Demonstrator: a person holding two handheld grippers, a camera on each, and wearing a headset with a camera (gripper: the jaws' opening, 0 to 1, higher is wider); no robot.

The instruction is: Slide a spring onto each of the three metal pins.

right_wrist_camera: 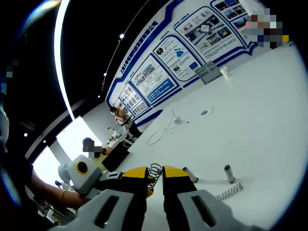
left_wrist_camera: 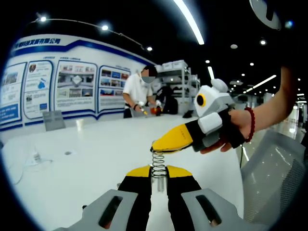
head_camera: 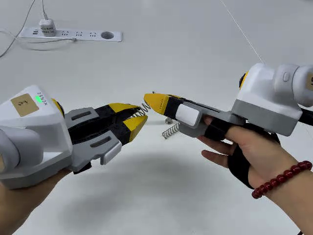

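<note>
My left claw [head_camera: 138, 117] pinches a spring [left_wrist_camera: 158, 162] between its tips. My right claw [head_camera: 152, 100], jaws together, touches its far end.

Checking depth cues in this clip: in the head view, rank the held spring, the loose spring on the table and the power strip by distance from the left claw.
1. Held spring, at the tips of the left claw.
2. Loose spring, lying on the table just to the right.
3. Power strip, far back on the left.
</note>
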